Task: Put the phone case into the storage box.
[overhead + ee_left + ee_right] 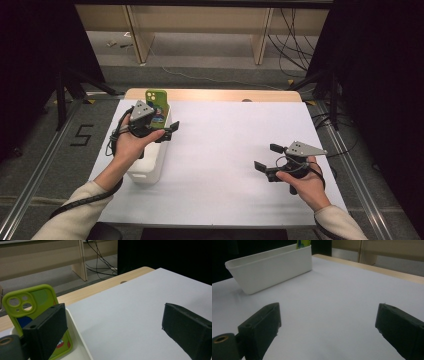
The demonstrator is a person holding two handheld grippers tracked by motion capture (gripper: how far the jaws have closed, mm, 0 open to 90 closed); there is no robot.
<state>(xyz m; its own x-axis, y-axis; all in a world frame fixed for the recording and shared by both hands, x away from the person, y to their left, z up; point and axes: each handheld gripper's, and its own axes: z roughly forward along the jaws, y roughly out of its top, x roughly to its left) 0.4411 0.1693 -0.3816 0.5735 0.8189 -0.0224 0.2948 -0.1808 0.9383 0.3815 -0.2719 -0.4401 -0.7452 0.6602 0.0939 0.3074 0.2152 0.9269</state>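
Phone case point(156, 105) stands upright at the far end of the white bin point(150, 167), long axis vertical. Left gripper point(169, 131) hovers over the bin just beside the case, jaws spread, nothing held. Right gripper point(266, 157) is well apart from the bin, jaws spread and empty; left is nearer.

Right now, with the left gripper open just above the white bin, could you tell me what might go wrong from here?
1. The green phone case stands upright at the far end of the white bin. The left gripper hangs open close to it, so a careless sweep could tip the case over.
2. The bin sits near the left edge of the white table; a sideways push might slide it off.
3. The right gripper is open and far away, so it probably cannot steady the bin.
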